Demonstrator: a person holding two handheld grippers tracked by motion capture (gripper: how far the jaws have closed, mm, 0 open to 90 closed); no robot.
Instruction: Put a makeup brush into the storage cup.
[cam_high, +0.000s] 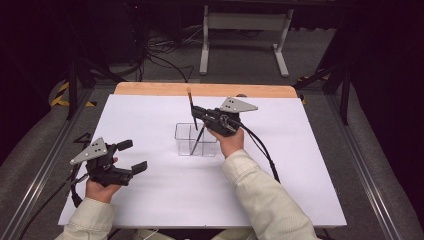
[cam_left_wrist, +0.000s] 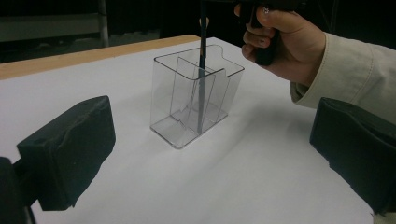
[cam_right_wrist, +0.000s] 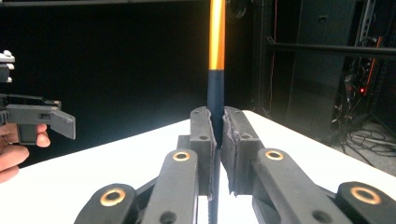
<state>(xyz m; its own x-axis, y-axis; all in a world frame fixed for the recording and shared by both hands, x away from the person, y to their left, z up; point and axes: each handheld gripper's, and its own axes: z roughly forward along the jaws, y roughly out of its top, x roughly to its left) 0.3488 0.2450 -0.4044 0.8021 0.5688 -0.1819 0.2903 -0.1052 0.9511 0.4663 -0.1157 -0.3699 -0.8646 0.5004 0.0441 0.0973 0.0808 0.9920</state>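
The right gripper (cam_high: 196, 111) is clamped on the pencil (cam_high: 190, 102), held near upright, its lower end already inside the clear holder (cam_high: 183, 140). The left gripper (cam_high: 131, 156) rests agape, well left of the holder.

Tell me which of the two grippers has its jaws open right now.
The left gripper, resting low at the near left of the table; its jaws stand wide apart on nothing. The right gripper is clamped on the pen above the clear organizer.

pencil (cam_right_wrist: 216, 46) top cut off, tip hidden
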